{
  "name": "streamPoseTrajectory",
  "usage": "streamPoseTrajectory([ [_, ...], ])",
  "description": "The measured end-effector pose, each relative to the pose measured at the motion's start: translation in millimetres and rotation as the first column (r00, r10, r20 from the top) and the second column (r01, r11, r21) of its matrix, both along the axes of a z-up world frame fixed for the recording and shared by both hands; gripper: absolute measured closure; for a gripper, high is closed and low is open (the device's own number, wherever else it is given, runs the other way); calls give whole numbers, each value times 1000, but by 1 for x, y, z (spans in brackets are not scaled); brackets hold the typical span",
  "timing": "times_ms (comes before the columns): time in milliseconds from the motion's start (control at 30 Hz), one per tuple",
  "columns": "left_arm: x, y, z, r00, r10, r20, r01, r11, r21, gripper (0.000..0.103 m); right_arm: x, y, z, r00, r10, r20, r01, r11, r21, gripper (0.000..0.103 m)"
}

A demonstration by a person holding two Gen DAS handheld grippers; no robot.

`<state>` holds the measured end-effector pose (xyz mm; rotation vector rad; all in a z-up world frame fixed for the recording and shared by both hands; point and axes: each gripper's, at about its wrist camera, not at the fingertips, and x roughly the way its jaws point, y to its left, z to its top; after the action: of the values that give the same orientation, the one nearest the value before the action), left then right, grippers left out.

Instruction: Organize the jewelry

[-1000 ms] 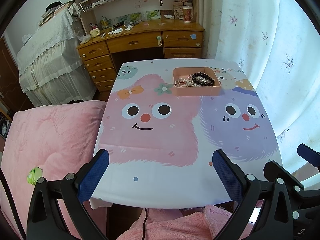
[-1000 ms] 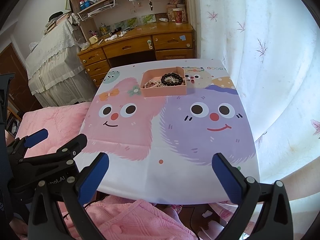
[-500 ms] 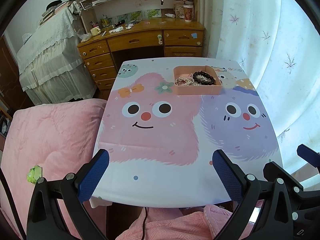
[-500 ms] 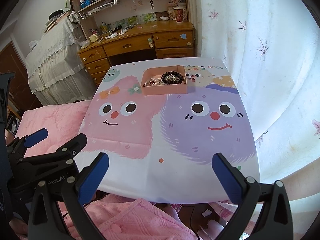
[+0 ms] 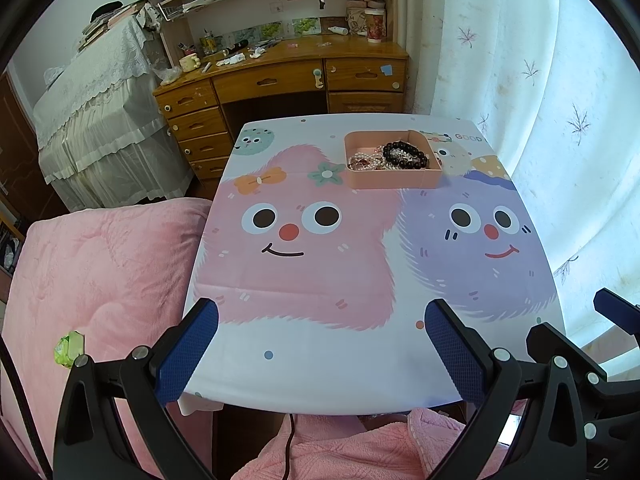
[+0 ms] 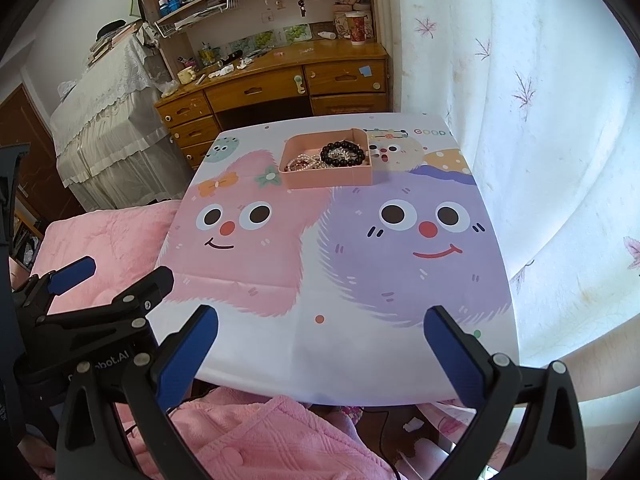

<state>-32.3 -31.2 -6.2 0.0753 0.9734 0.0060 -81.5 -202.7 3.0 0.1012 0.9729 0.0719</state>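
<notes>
Nearest to both cameras, pink textured fabric [image 6: 256,440] fills the bottom of each view, below the table's near edge. The left gripper [image 5: 320,344], black-framed with blue ribbed pads, hangs over that near edge with its two fingers spread wide and nothing between them. The right gripper [image 6: 320,346], of the same build, sits just beside it over the same edge, fingers equally wide apart and empty; in the right wrist view the left gripper's black frame shows at the lower left.

Beyond them lies the small rectangular table covered by a glossy cartoon tablecloth [image 5: 320,364], printed with a fluffy pink smiling monster on the left and a purple one on the right. To the left of the table a pink quilted blanket [image 5: 92,264] covers a bed, with a small green wrapper [image 5: 69,348] resting on it.

At the far side of the table stands a shallow rectangular pink plastic tray [image 5: 394,180], well apart from both grippers. Inside it, a bracelet of dark round beads [image 5: 405,154] lies toward the right, touching a tangle of pale pearl and pinkish strands [image 5: 366,162] on the left.

Farther back stands a wooden desk with drawers [image 5: 280,80], and a white floral curtain [image 5: 540,80] hangs along the right.
</notes>
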Motion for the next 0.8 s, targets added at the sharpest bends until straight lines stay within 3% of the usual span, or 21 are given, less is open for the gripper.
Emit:
streamPoseTrajectory([
  [800, -1, -9, -5, 1000, -11, -9, 12, 1000, 11, 1, -2, -4, -3, 1000, 1, -9, -1, 1000, 5, 0],
])
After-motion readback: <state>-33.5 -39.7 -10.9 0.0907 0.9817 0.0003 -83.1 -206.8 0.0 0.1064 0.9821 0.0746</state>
